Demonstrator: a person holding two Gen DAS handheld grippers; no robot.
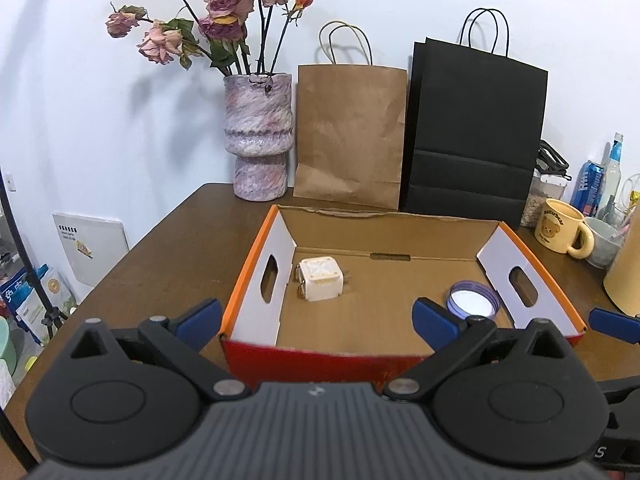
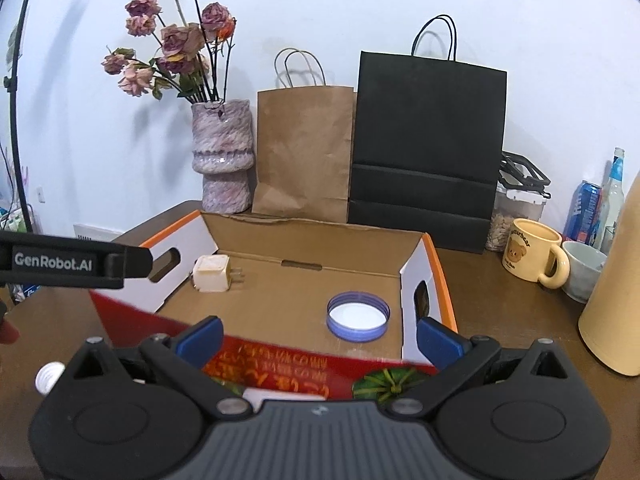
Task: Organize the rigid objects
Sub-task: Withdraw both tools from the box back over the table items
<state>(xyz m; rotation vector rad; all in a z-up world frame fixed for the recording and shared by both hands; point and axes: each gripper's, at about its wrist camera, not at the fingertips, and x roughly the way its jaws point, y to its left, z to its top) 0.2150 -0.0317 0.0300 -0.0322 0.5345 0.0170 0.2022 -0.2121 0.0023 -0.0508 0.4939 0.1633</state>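
An open cardboard box (image 1: 256, 276) with orange rim and red front stands on the brown table; it also shows in the right wrist view (image 2: 432, 272). Inside lie a cream plug adapter (image 1: 321, 279) (image 2: 211, 274) at the left and a purple-rimmed white lid (image 1: 473, 299) (image 2: 357, 316) at the right. My left gripper (image 1: 318, 322) is open and empty above the box's front wall. My right gripper (image 2: 320, 338) is open and empty over the front wall near the lid. A white bulb-like thing (image 2: 48, 376) lies on the table left of the right gripper.
A vase of dried roses (image 1: 259, 136), a brown paper bag (image 1: 350, 136) and a black bag (image 1: 474, 136) stand behind the box. A yellow bear mug (image 1: 562, 232), a bowl, a can, bottles and a tan cylinder (image 2: 612, 280) crowd the right side.
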